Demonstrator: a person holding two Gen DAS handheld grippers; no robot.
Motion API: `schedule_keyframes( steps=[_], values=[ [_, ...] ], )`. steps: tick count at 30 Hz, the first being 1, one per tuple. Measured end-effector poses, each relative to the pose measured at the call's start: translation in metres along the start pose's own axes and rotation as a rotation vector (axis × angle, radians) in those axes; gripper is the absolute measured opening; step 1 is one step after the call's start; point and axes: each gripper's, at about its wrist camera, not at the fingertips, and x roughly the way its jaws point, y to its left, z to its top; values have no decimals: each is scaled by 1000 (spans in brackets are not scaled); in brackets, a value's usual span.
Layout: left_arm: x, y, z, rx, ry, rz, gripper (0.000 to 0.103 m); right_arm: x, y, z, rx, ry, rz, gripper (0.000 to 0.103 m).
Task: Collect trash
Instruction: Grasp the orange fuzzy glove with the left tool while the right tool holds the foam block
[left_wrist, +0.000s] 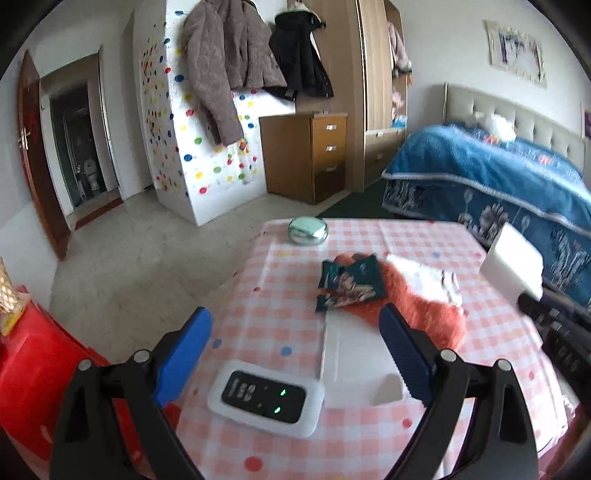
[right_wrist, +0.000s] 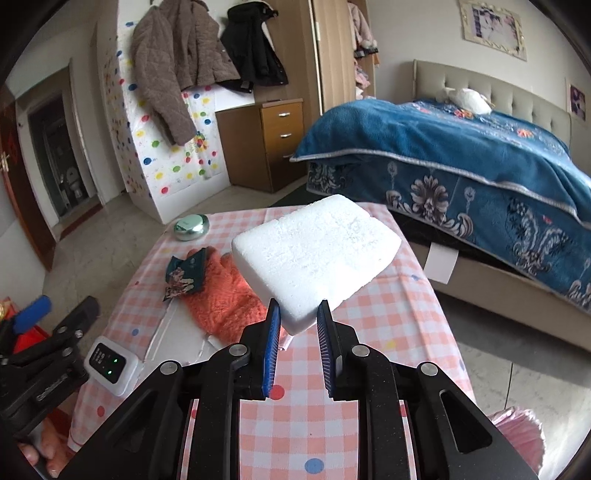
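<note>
My right tongs (right_wrist: 297, 314) pinch a white foam block (right_wrist: 314, 254), lifted above the checked table (right_wrist: 388, 317). My left tongs (left_wrist: 295, 343) hang open, empty. The crumpled teal wrapper (left_wrist: 349, 282) on the orange glove (left_wrist: 424, 314) remains uncollected.

Both tools are built alike. The left gripper (left_wrist: 295, 347) is formed of matte black linkage arms, joined by round silver pivot pins, and is fitted with two blue ribbed finger pads. The right gripper (right_wrist: 298, 325) is seen with the same black arms, triangular cut-outs, silver pins and narrow blue ribbed pads. No cables or markings are discernible.
</note>
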Motion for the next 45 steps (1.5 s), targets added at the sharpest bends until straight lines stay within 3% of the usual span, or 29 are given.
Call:
schedule_keyframes(
  steps=[4, 5, 7, 13, 16, 19, 23, 30, 33, 35, 37, 45],
  values=[
    [17, -3, -15, -24, -69, -36, 90, 6, -2, -6, 16, -11, -4, 20],
    [23, -7, -18, -14, -46, -37, 89, 6, -4, -7, 21, -19, -7, 20],
    [35, -11, -16, -50, 27, -136, 89, 7, -7, -8, 28, -41, -16, 20],
    [46, -33, -18, -71, 136, -194, 89, 7, -9, -10, 48, -94, -6, 20],
    [44, -44, -18, -77, 157, -208, 89, 10, -11, -12, 47, -93, 28, 21],
    [53, -59, -17, -19, 155, -161, 88, 4, -12, -14, -8, -114, 16, 21],
    [81, -67, -12, -31, 211, -163, 74, -7, -23, -15, -24, -156, -30, 21],
    [120, -86, 1, 41, 252, -118, 62, 10, -48, -9, 27, -89, -16, 21],
    [131, -87, 0, 55, 277, -99, 49, 16, -51, -12, 32, -65, -3, 21],
    [130, -88, -1, 75, 282, -113, 28, 19, -54, -13, 53, -55, 16, 21],
    [125, -87, 1, 80, 253, -130, 13, 18, -54, -14, 48, -62, 8, 21],
    [60, -57, 31, -4, -24, -188, 11, 16, -49, -21, 57, -99, -4, 21]
  ],
)
